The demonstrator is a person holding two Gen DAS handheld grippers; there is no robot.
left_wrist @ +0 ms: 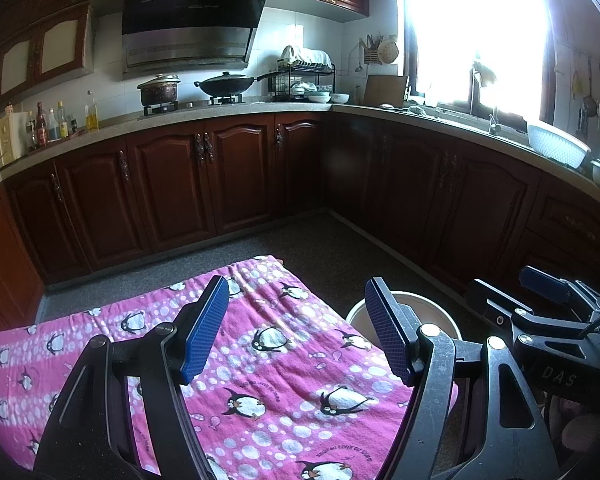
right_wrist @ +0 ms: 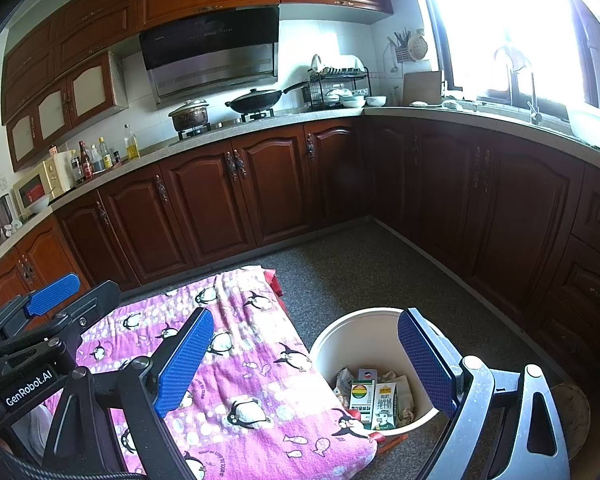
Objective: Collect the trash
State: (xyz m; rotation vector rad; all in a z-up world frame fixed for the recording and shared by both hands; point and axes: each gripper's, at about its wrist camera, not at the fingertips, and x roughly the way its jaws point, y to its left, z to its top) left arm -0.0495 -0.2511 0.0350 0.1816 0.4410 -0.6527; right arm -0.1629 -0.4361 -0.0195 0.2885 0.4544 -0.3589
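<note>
Both grippers hang with jaws wide apart, gripping nothing — the left gripper [left_wrist: 296, 328] over the pink penguin cloth [left_wrist: 260, 344], the right gripper [right_wrist: 306, 364] over the cloth's edge and the white bucket [right_wrist: 328, 344]. Just beside the cloth, on the floor, the bucket holds the trash — milk cartons [right_wrist: 374, 402] and crumpled wrappers. Beyond stand dark wood cabinets [right_wrist: 220, 200], then a wok [right_wrist: 256, 101] on the stove.
</note>
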